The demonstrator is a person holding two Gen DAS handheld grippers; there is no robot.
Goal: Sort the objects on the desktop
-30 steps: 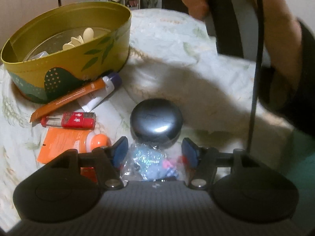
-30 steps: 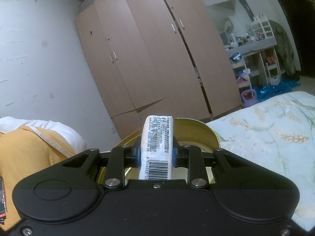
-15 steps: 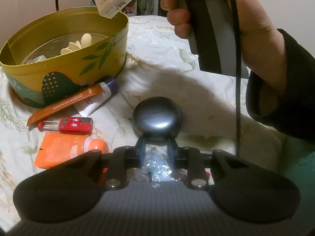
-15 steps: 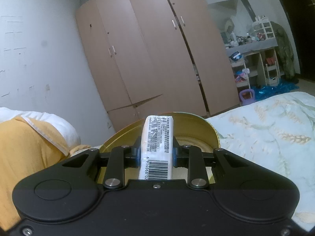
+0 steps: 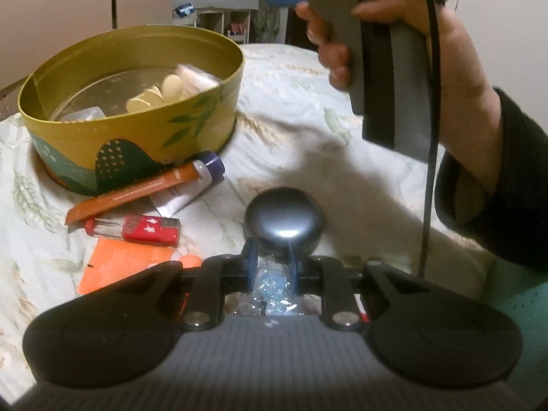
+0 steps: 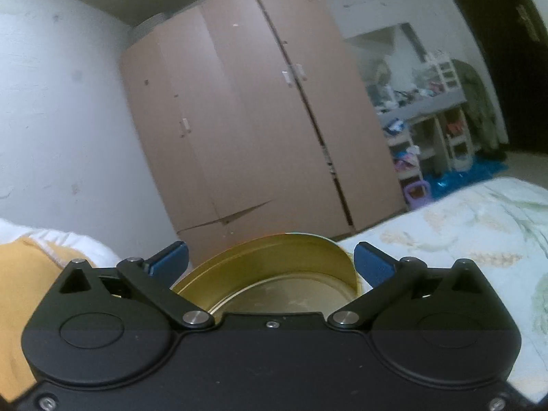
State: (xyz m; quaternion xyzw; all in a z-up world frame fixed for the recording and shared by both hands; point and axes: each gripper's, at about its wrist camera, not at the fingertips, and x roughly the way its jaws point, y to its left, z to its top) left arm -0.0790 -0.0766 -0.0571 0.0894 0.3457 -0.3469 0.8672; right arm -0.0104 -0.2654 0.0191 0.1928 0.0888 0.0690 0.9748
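My left gripper (image 5: 272, 257) is low over the floral bedsheet (image 5: 308, 109), its jaws closing on a small clear plastic bag (image 5: 274, 282) of blue glittery bits, pads pressing it. A round dark grey case (image 5: 283, 219) lies just beyond the fingertips. Over the yellow-green round tin (image 5: 137, 144) my right gripper (image 6: 270, 257) hangs in a hand (image 5: 459, 68), its jaws opening wide and nothing between them. A white wrapped packet (image 5: 197, 77) lies blurred inside the tin beside pale petal shapes (image 5: 154, 96). The tin's inner wall (image 6: 308, 257) fills the gap below the right fingers.
Left of the grey case lie an orange tube (image 5: 137, 191), a white tube with a purple cap (image 5: 195, 185), a red lighter (image 5: 137, 233) and an orange packet (image 5: 120, 267). A dark sleeve (image 5: 496, 188) is at the right. A wardrobe (image 6: 239, 120) stands behind.
The right gripper opened and the white packet it held dropped into the tin. The left gripper closed from wide open onto the plastic bag.
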